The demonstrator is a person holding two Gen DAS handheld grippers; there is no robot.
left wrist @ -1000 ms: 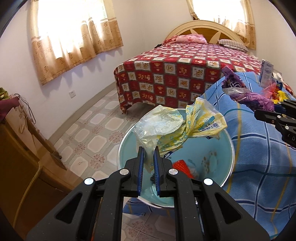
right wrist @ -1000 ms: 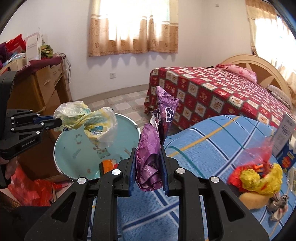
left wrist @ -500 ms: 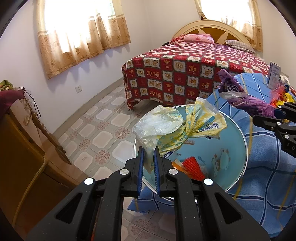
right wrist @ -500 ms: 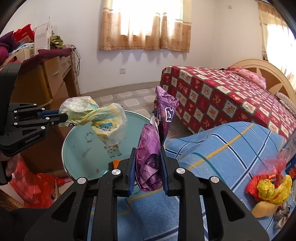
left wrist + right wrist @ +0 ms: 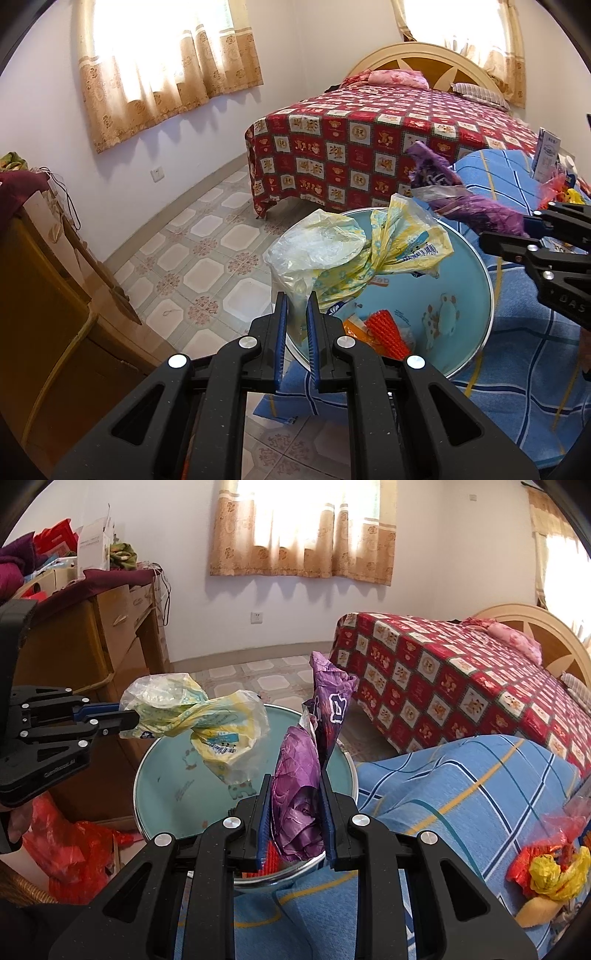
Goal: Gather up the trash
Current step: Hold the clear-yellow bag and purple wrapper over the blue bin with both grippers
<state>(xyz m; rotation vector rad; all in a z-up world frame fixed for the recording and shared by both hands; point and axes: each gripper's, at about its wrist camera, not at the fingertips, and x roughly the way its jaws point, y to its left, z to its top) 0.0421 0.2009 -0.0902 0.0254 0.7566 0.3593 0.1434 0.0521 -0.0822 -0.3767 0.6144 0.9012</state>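
The left gripper (image 5: 295, 306) pinches a crumpled yellow-and-clear plastic wrapper (image 5: 354, 254) above the pale blue basin (image 5: 469, 295). The right gripper (image 5: 295, 794) clamps a creased, glossy purple wrapper (image 5: 306, 775) standing upright.

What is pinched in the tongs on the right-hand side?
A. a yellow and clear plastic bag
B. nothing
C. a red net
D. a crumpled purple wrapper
D: the right tongs are closed on the crumpled purple wrapper; the yellow and clear plastic bag is in the left tongs.
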